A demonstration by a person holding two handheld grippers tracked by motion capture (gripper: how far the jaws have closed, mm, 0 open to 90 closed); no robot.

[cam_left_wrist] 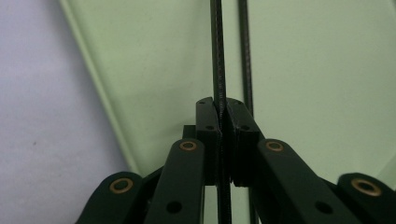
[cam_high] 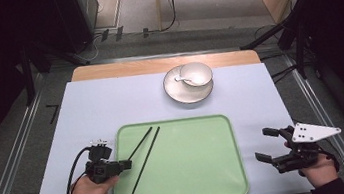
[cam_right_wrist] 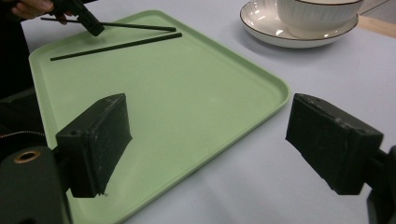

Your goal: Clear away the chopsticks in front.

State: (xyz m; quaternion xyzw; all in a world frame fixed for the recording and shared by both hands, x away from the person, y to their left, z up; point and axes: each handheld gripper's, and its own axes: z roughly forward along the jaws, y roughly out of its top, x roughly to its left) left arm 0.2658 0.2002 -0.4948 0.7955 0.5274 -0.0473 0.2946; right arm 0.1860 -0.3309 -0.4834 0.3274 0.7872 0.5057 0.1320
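Two black chopsticks are at the left part of a light green tray [cam_high: 193, 159]. My left gripper [cam_high: 127, 163] is at the tray's left edge, shut on the near end of one chopstick [cam_high: 141, 141]. In the left gripper view its jaws [cam_left_wrist: 223, 105] pinch that chopstick [cam_left_wrist: 217, 56], and the tray [cam_left_wrist: 303, 70] lies below. The second chopstick [cam_high: 143, 165] lies flat on the tray just right of it [cam_left_wrist: 245, 56]. My right gripper [cam_high: 262, 143] hovers over the white table right of the tray, open with nothing between its pads [cam_right_wrist: 205, 126].
A white bowl [cam_high: 196, 73] with a spoon [cam_high: 183, 79] sits on a plate [cam_high: 182, 94] behind the tray. The white mat ends in a bare wooden strip [cam_high: 121, 69] at the back. Metal rails run along both sides of the table.
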